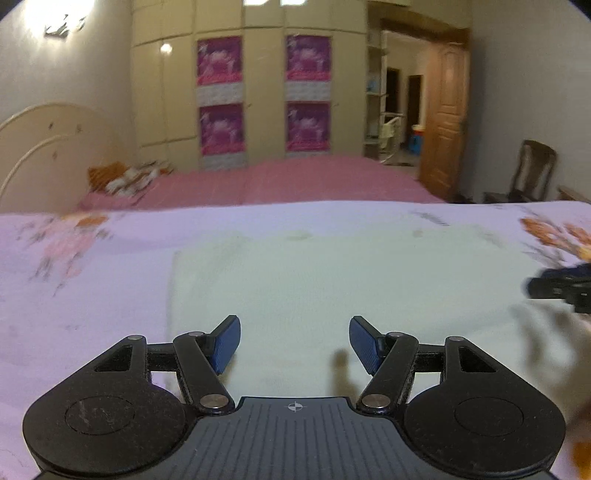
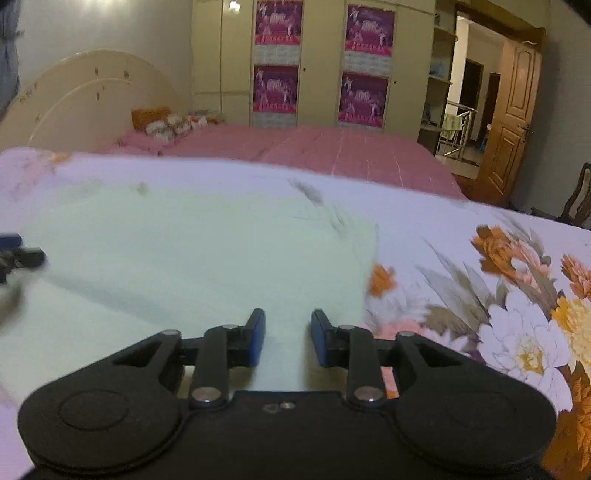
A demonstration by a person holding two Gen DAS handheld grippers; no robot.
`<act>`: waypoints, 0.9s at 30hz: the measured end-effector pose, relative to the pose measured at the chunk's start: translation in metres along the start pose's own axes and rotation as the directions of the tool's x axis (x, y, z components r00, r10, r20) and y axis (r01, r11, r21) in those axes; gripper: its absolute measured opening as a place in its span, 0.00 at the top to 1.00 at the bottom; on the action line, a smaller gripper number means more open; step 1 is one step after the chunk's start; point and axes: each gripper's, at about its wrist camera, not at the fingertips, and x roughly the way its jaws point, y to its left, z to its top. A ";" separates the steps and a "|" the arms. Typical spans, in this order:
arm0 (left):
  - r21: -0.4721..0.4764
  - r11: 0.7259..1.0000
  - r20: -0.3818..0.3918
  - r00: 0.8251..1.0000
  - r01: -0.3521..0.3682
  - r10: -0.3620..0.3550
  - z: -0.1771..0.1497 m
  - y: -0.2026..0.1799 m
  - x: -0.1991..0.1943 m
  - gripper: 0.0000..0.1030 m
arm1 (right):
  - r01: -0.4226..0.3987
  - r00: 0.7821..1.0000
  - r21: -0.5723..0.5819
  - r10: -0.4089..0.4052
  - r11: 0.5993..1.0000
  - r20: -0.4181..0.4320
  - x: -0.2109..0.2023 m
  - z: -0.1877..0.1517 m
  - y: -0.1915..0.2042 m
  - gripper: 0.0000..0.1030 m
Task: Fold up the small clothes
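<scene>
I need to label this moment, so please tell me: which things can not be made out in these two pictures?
- Cloth: its near edge is hidden behind the left tool in the left view and behind the right tool in the right view.
- What garment it is: motion blur and its pale colour hide any seams or sleeves.
- Right tool in the left view: cut off by the right edge and blurred.
- Posters: print too small.

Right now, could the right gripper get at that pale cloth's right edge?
Probably yes: the right gripper hangs over the pale cloth near that edge, jaws parted and empty, nothing between.
</scene>
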 end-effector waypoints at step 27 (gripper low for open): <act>-0.067 0.998 -0.084 0.996 -0.022 0.017 -0.057 0.016 -0.050 0.37 | 0.057 0.994 -0.053 -0.062 0.997 -0.095 -0.050 -0.065 0.021 0.72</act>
